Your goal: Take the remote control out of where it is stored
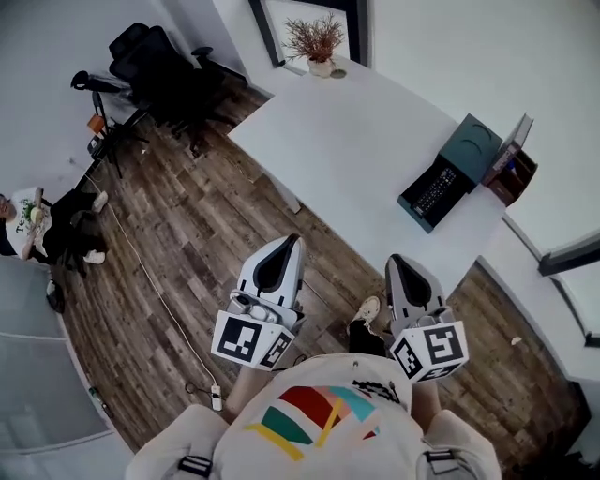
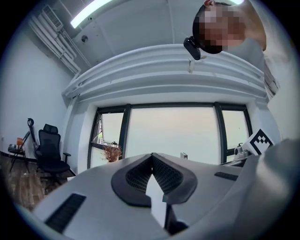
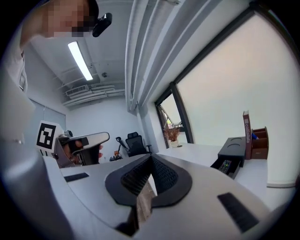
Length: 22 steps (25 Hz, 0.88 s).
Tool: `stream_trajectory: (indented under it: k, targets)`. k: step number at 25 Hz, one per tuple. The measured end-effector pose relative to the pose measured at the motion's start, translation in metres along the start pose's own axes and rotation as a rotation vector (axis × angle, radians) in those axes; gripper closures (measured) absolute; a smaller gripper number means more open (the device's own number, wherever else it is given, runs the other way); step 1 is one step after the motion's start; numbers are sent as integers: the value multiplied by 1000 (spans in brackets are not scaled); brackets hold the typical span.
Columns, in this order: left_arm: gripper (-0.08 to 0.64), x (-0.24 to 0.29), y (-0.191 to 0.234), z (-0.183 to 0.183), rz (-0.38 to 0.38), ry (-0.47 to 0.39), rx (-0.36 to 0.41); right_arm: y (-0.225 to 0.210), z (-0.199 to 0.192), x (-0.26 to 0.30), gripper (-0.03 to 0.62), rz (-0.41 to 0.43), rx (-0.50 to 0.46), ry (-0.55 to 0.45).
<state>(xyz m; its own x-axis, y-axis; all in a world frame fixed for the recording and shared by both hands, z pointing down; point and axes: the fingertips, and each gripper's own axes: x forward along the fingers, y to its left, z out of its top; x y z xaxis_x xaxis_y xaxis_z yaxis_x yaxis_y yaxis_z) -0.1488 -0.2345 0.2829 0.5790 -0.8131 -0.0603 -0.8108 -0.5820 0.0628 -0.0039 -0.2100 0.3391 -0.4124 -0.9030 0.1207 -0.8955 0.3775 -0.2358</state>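
As stowed in open drawer (image 1: 413, 211), expect remote control (image 1: 436, 191) light, rigid, slick; pinch across long edges. Clenched empty at left gripper (image 1: 285, 244) and right gripper (image 1: 399, 263).

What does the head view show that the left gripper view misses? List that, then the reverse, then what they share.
Only the head view: the remote control lying in the open drawer on the white table, the wood floor, and a seated person. Only the left gripper view: a straight look at the left gripper, its fingers pressed together with nothing between them, plus the ceiling light and the window. Both: the potted plant and the office chair.
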Motion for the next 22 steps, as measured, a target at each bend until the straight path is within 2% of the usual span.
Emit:
stream_trajectory:
  k: [3, 8, 13, 16, 18, 22]
  targets:
    - [552, 45, 6, -6, -21, 9, -25, -35, 22, 20, 598, -46, -31, -52]
    - [553, 110, -18, -23, -123, 20, -34, -94, 35, 35, 598, -120, -8, -86]
    - [554, 148, -30, -27, -222, 22, -54, -113, 57, 33, 598, -187, -78, -120]
    - [553, 181, -34, -26, -301, 37, -118, -129, 69, 23, 598, -281, -101, -151]
    - [553, 205, -40, -24, -349, 41, -134, -146, 72, 14, 598, -356, -92, -160]
    - [552, 243, -47, -14, -382, 26, -187, -177, 77, 5, 598, -495, -54, -164]
